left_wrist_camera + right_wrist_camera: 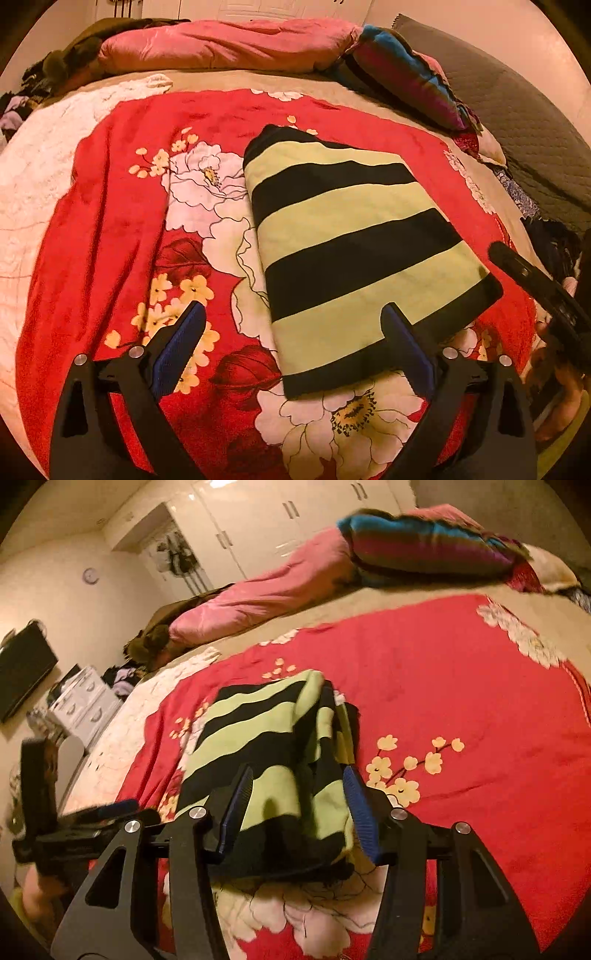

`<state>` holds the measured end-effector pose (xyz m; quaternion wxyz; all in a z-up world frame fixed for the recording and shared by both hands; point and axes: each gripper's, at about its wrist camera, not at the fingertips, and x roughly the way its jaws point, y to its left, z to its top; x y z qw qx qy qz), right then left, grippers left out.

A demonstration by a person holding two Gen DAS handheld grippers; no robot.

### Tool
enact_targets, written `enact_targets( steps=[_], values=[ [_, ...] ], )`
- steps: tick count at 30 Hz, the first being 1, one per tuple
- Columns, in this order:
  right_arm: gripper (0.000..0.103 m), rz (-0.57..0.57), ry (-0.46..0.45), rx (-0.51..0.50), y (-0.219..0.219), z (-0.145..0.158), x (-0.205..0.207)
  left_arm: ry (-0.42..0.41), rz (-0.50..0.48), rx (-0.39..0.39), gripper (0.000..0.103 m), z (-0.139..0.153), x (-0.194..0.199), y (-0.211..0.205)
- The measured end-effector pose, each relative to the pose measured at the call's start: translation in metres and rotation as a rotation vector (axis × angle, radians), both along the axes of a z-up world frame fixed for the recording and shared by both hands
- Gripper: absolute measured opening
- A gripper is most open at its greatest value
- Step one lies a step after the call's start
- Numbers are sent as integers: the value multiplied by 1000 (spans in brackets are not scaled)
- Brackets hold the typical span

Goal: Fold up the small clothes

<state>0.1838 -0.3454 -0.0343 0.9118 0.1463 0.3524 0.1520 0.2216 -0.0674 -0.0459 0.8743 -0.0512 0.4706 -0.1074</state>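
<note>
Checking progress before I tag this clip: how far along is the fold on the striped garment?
Done: the striped garment lies folded into a compact stack on the red floral blanket. In hand: nothing; the left gripper is wide open, and the right gripper straddles the near edge, pads apart. Left: possibly one more fold or setting it aside.

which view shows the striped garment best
The left wrist view: the striped garment lies flat and whole on the red blanket. The right wrist view shows it foreshortened, its near edge between that gripper's fingers.
</note>
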Motion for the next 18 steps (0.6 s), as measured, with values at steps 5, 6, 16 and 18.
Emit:
enact_targets(
  steps=[5,6,16,18],
  values=[
    [24,60,-2,-67,16,-1,-3,-7,-7,26,95,1,-4,0],
    [24,60,13,-82,19,-5,-2,-6,-7,24,95,0,-5,1],
    [24,42,198,-119,16,-53,16,5,-4,31,95,-6,-4,0],
    [25,44,199,-111,15,-54,16,7,-6,36,95,-7,-4,-1]
  ],
)
